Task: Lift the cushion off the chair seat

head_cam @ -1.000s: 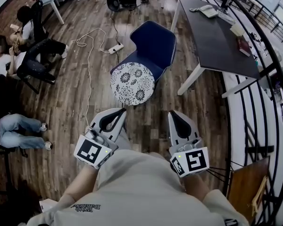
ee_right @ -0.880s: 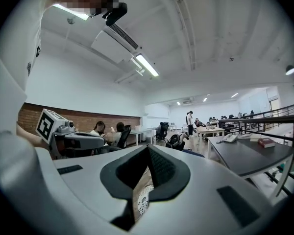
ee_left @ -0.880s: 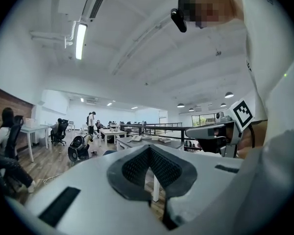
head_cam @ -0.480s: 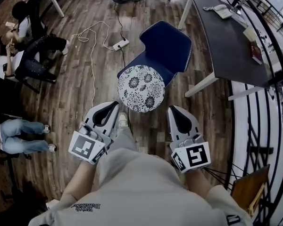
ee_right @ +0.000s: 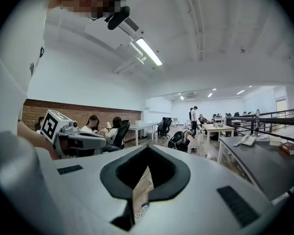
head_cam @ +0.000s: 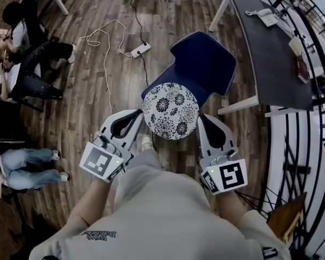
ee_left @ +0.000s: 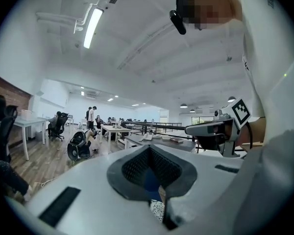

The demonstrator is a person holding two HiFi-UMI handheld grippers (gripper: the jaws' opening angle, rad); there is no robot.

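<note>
risk: left gripper (head_cam: 136,115) and right gripper (head_cam: 203,118), both closed on nothing, may knock the floral cushion (head_cam: 170,111) off the blue chair's (head_cam: 205,61) near edge.

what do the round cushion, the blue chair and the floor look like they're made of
Cushion: probably fabric, matte, with a dark floral print on white.
Chair: looks like blue upholstery cloth, matte with no glare; what lies under it can't be told.
Floor: wood or wood-look planks, with visible grain, seams and a slight sheen.
</note>
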